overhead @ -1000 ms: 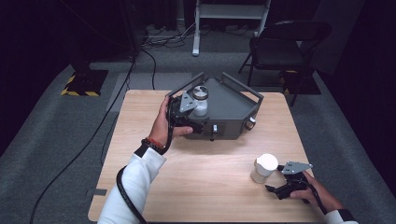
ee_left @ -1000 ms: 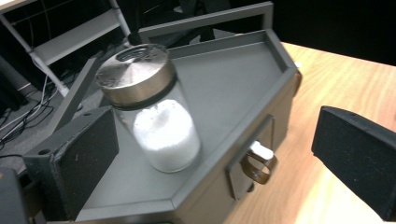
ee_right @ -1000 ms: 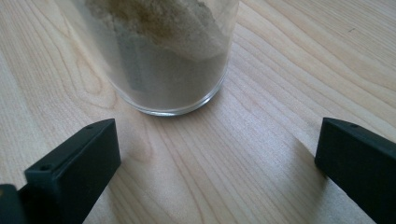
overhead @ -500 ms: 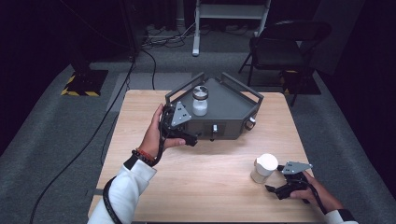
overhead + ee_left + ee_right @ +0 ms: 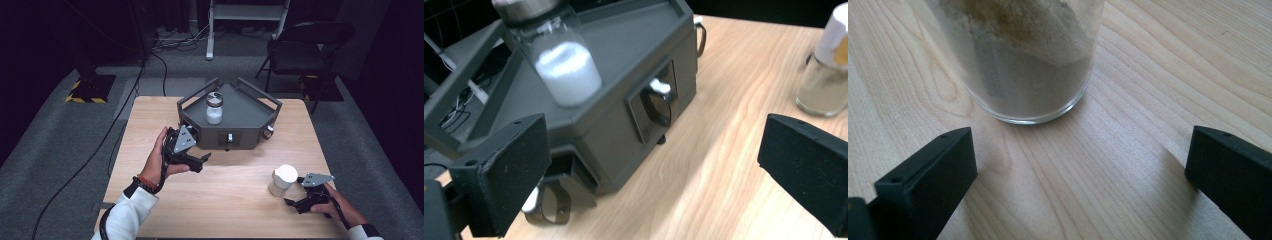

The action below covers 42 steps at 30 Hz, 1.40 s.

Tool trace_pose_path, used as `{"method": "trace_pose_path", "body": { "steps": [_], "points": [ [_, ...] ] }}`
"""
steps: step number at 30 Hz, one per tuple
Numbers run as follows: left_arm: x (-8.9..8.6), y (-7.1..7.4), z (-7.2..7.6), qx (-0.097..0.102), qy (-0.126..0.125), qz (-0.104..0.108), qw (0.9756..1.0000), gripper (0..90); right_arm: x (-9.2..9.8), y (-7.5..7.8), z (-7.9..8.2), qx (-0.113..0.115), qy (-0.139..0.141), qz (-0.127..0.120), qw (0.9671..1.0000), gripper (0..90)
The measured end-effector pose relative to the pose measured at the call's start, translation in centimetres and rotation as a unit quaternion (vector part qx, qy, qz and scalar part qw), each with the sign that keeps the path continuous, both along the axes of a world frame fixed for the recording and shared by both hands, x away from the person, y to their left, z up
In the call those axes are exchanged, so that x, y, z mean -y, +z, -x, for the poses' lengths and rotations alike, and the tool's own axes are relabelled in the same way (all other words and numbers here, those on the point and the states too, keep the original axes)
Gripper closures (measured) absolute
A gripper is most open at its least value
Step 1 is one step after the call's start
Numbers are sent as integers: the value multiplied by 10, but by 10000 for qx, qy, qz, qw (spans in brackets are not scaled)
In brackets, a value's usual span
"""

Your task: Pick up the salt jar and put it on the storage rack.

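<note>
1. My left gripper sits left of centre in the high view, just in front of the dark grey rack. Its jaws stand wide apart and hold nothing.
2. In the left gripper view, the two black jaws occupy the lower left and lower right corners, with bare wooden table between them.
3. The glass jar of white powder stands upright on the rack top, at centre frame in the high view. It appears at the upper left of the left gripper view, metal lid on, clear of my jaws.
4. The rack front carries a small latch with a white knob, at centre of the left gripper view.
5. My right gripper rests at the lower right of the high view. Its jaws are spread wide and empty.
6. The white-capped jar of tan powder stands upright just beside the right gripper. In the right gripper view its glass base is at top centre, ahead of the jaws, untouched.
</note>
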State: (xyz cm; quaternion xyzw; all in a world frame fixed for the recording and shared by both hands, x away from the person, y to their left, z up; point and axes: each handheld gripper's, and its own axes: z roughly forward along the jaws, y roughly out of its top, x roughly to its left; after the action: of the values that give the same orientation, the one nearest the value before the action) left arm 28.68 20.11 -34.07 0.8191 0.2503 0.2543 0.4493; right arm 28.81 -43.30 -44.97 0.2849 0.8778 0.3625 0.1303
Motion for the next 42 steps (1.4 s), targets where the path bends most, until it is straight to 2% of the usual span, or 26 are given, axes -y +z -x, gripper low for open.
{"method": "trace_pose_path", "body": {
  "steps": [10, 20, 25, 28, 32, 38, 42],
  "points": [
    [-7, -19, 11, -134, -3, -172, 9998, 3, 0, 0, 0, 3, -11, 2, 10000, 0],
    [-11, -38, 18, -281, 0, -205, 9994, 3, 0, 0, 1, 3, -23, 3, 10000, 0],
    [-13, -51, 20, -440, -13, -169, 9989, 3, 0, 0, 1, 4, -23, 3, 10000, 0],
    [-11, -55, 22, -471, -51, -231, 9986, 3, 0, 0, 1, 3, -23, 2, 10000, 0],
    [-11, -61, 24, -497, -69, -196, 9985, 3, 0, 0, 1, 3, -23, 2, 10000, 0],
    [-9, -70, 22, -634, -124, -383, 9972, 3, 0, 0, 1, 4, -28, 2, 10000, 0],
    [-9, -75, 20, -715, -127, -432, 9964, 4, 0, 0, 1, 3, -28, 1, 10000, 0]
  ]
}}
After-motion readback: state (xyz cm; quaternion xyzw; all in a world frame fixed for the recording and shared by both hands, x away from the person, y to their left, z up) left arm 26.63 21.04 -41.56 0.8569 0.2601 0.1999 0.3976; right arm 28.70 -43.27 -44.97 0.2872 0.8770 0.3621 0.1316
